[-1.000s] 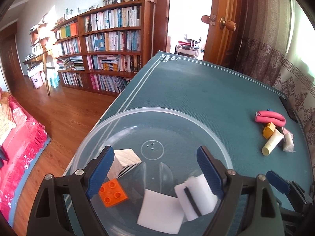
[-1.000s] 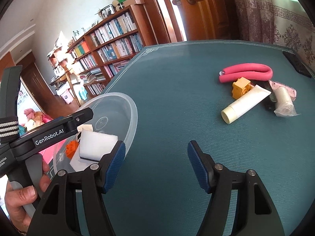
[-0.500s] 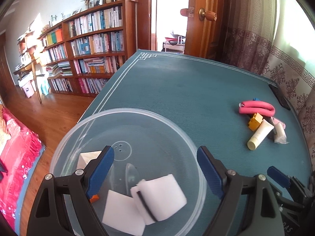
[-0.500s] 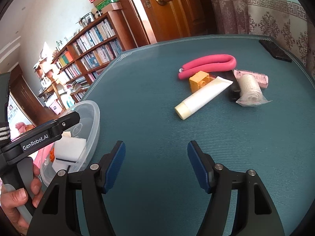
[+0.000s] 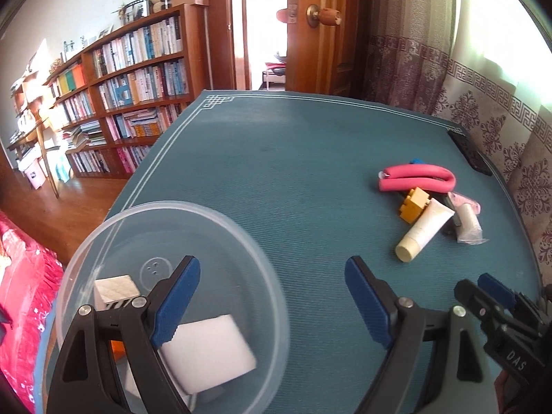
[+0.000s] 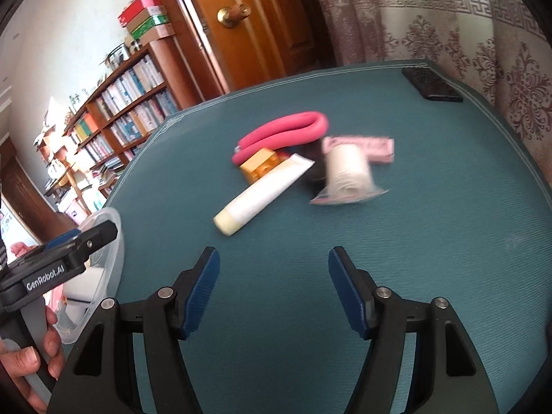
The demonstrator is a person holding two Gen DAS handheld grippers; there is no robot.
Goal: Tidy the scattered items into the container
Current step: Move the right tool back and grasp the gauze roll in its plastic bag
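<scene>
A clear round plastic container (image 5: 193, 214) sits at the table's near left corner, holding a white sponge block (image 5: 210, 352), a white box (image 5: 115, 288) and an orange brick partly hidden behind my finger. My left gripper (image 5: 272, 296) hangs open beside its right rim. A heap lies ahead of my open right gripper (image 6: 272, 289): a pink foam loop (image 6: 286, 131), a yellow brick (image 6: 260, 167), a white tube (image 6: 265, 193), a bagged white roll (image 6: 348, 172) and a pink packet (image 6: 362, 146). The same tube (image 5: 424, 229) shows in the left wrist view.
A teal cloth covers the table (image 5: 293, 158). A black phone (image 6: 431, 84) lies at the far right edge by the patterned curtain (image 6: 448, 27). A bookcase (image 5: 131, 86) and an open wooden door (image 5: 321, 27) stand beyond. A hand (image 6: 31, 355) holds the left gripper's grip.
Both grippers have swung right, away from the container and towards the heap. The heap now sits larger and nearer in the right wrist view.
</scene>
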